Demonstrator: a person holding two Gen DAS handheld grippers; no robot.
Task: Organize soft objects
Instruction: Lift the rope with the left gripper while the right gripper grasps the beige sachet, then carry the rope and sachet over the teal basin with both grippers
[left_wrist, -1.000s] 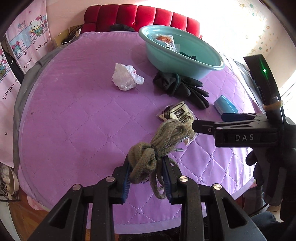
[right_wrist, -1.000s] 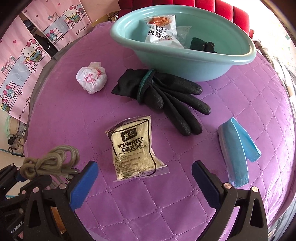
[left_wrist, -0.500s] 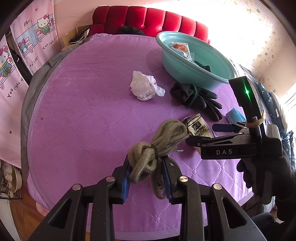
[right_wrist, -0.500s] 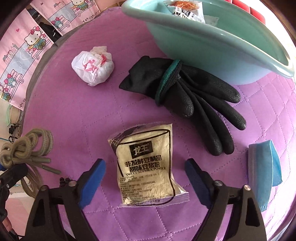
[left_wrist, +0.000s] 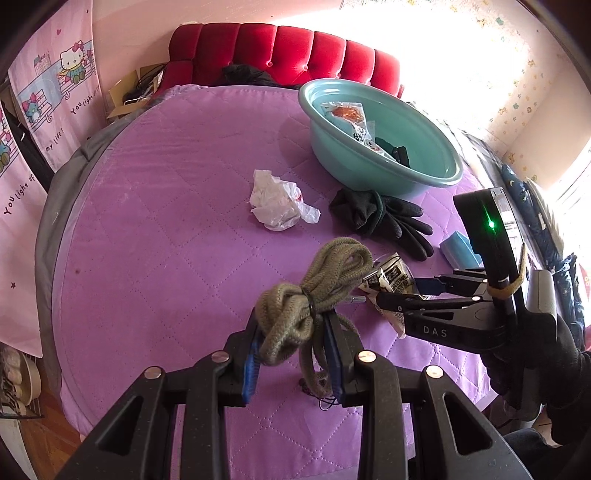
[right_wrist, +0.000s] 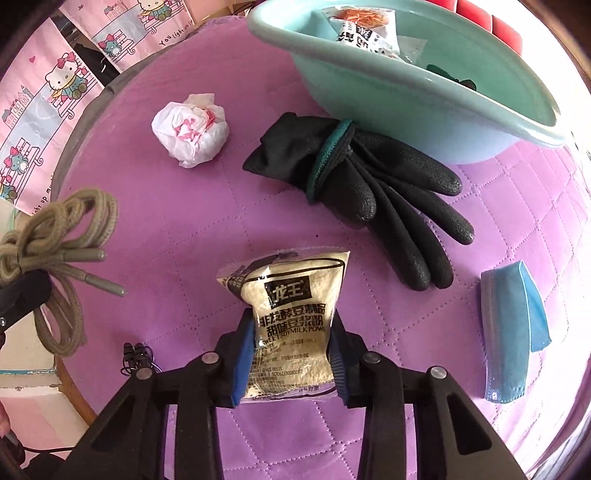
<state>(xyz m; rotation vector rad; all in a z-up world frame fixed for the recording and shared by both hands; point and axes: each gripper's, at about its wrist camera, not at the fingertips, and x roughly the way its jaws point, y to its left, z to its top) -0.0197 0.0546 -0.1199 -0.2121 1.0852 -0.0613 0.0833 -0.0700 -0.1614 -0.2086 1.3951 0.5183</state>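
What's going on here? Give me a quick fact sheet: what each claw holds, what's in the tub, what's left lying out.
left gripper: shut on rope bundle
right gripper: shut on soy milk powder packet
basin: teal, holds snack packets and a dark item
lying on the purple cover: black gloves, crumpled plastic bag, blue face mask

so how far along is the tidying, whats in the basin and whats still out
Done: snack packets and a dark item lie in the teal basin. In hand: left gripper clamps the olive cord bundle; right gripper grips the soy milk packet. Left: black gloves, crumpled white bag, blue mask.
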